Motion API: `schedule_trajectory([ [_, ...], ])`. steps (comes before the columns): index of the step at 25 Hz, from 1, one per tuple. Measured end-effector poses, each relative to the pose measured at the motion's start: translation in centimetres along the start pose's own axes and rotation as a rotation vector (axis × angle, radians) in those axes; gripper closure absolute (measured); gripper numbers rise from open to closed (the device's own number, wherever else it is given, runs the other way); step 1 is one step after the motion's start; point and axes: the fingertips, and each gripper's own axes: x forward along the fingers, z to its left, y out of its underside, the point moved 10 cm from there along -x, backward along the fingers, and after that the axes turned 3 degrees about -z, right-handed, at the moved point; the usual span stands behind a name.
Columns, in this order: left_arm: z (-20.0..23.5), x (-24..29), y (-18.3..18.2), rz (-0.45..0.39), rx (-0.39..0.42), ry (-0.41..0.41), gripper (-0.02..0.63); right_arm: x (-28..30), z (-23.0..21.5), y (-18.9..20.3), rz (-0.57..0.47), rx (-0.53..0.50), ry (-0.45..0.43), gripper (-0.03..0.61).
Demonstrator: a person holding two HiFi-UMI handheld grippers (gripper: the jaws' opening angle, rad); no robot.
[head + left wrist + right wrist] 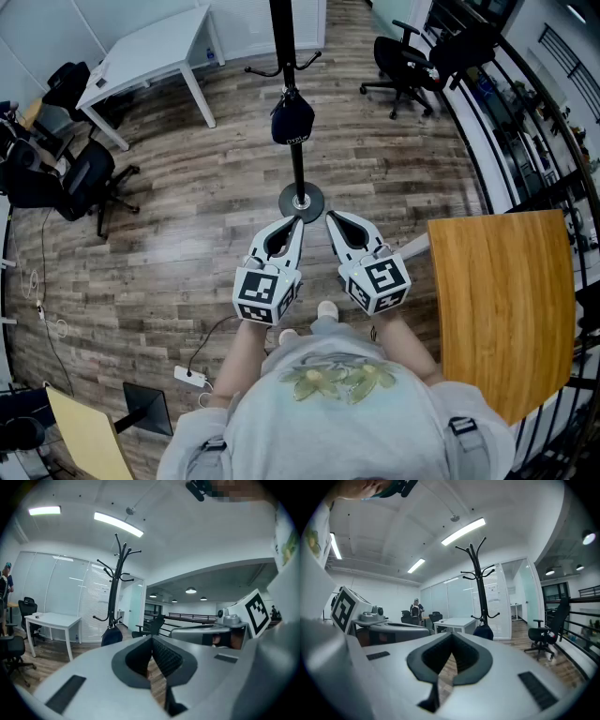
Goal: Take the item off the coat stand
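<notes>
Evidently awaiting the reach, left gripper (296,222) and right gripper (331,218) sit closed and empty, both aimed at twelve o'clock, where the dark bag (292,120) hangs on the coat stand (299,173).

Head view, item counts:
- Coat stand (299,173): 1.
- Dark blue bag (292,122): 1, hanging on the stand.
- Grippers: 2, the left gripper (297,222) and the right gripper (330,218).
- Marker cubes (265,293): 2, one per gripper.
- Surfaces: 2, one white surface (150,47) and one wood-topped surface (502,300).
- Black office chairs (89,173): 3 clear, two at left and one at upper right. A further dark shape next to the upper-right chair cannot be told.
- White power strip (189,377): 1, on the floor (187,253).

Right gripper view: person (416,607): 1, standing far back.

Left gripper view: ceiling light strips (117,523): 2.
</notes>
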Motion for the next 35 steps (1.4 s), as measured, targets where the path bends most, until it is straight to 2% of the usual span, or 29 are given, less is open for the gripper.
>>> schedule_trajectory([
  [6,-0.7,3.2,0.3,0.002,-0.017,-0.034,0.598,0.2,-3.7,0.2,-0.001,-0.021,-0.036,0.569],
  [15,0.4,4.6,1.3,0.042,-0.047,-0.132,0.598,2.1,-7.4,0.4,0.006,-0.031,-0.067,0.568],
  [29,9.1,12.0,0.7,0.064,-0.044,-0.2,0.598,11.6,-13.3,0.9,0.071,-0.041,-0.074,0.566],
  [35,12.7,14.7,0.1,0.069,-0.047,-0.206,0.595,16.1,-15.1,0.2,0.084,-0.054,-0.078,0.537],
])
